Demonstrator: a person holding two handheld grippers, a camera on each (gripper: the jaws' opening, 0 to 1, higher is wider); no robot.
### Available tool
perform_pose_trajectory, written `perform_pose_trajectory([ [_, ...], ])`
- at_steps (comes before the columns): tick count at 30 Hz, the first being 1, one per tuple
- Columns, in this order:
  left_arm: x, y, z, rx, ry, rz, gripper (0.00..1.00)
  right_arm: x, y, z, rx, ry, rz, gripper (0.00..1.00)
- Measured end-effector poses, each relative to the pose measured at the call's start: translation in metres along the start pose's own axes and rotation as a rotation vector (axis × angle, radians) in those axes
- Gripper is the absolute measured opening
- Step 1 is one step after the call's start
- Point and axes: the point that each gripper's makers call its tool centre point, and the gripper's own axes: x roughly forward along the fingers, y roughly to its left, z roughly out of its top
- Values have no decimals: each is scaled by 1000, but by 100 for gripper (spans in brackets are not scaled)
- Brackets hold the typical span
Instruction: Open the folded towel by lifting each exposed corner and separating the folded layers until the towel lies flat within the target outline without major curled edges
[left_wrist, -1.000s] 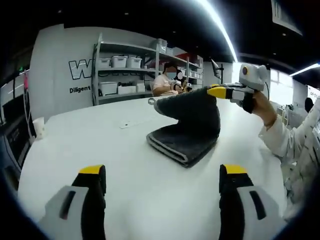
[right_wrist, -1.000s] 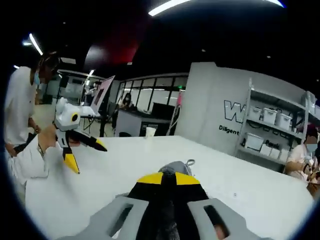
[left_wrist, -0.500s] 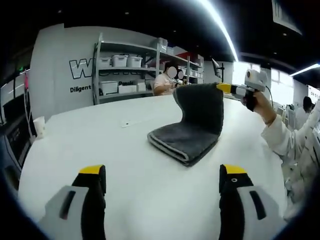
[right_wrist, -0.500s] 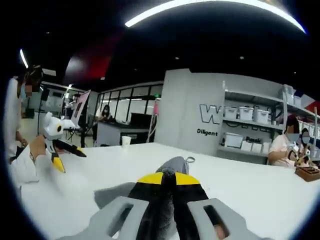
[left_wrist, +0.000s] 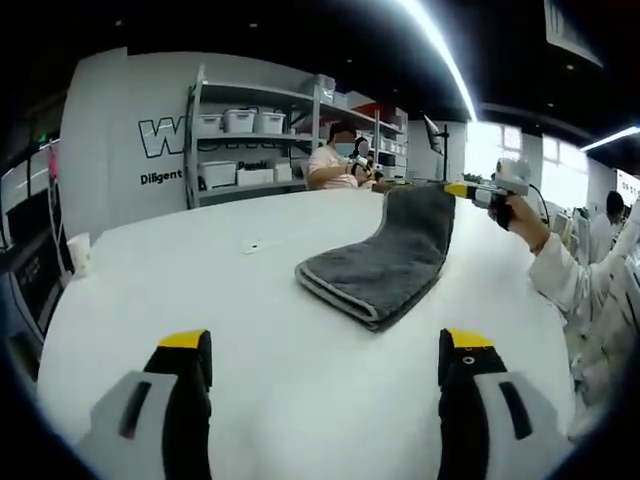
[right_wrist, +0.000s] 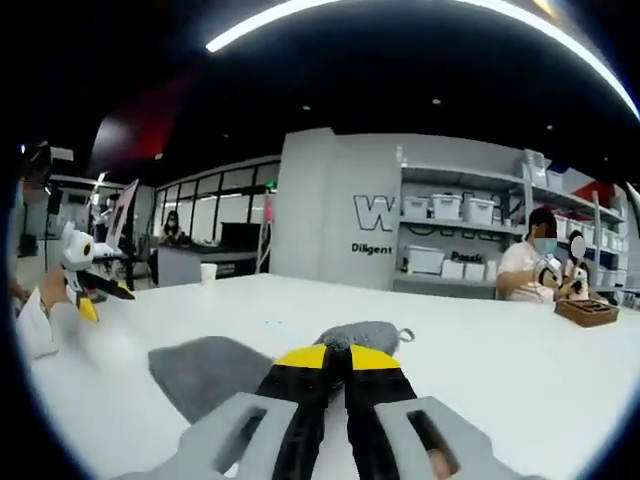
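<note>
Left gripper view: own left gripper (left_wrist: 325, 385) low at the near edge of the table (left_wrist: 180, 270), jaws wide apart, nothing between them, well apart from the towel (left_wrist: 385, 262). Towel is dark grey, thick plush terry, sits mid-table. Near part is a flat folded stack w/ rounded fold edges, at least two layers visible at the front. Top layer is peeled up at the far-right end and hangs in a soft curve to the right gripper (left_wrist: 478, 189), which pinches that corner above the table. A hand + white sleeve behind it. Judgement: first fold only partly open, approx. early-to-mid task; the remaining layers are not yet separated, nothing lies flat yet. No target outline visible, can't tell where it is. Table is white, smooth, matte. Bkgd: metal shelving w/ white bins (left_wrist: 240, 125), a seated person.

Right gripper view: own right gripper (right_wrist: 338, 360), yellow-tipped jaws pressed nearly together on a bunched grey towel corner (right_wrist: 372, 334) w/ a small hang loop sticking out right. The lower towel portion shows as a flat grey patch on the table at left. Left gripper (right_wrist: 88, 292) is far left, small, its jaws apart. Left to do, I'd say: carry this corner over and lay it down, then open the other folds, smooth the edges.
</note>
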Motion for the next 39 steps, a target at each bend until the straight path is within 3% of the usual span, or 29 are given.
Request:
perform_pose_trajectory([
  [14,-1,-3,1,10,0,-1,92,-19,-31,-59,47,173,-75,0],
  [22,-1,-3,1,9,0,-3,92,-31,-40,-112,5,401,-78,1],
  [39,-1,-3,0,6,1,-5,92,-25,-50,-128,21,446,-90,2],
])
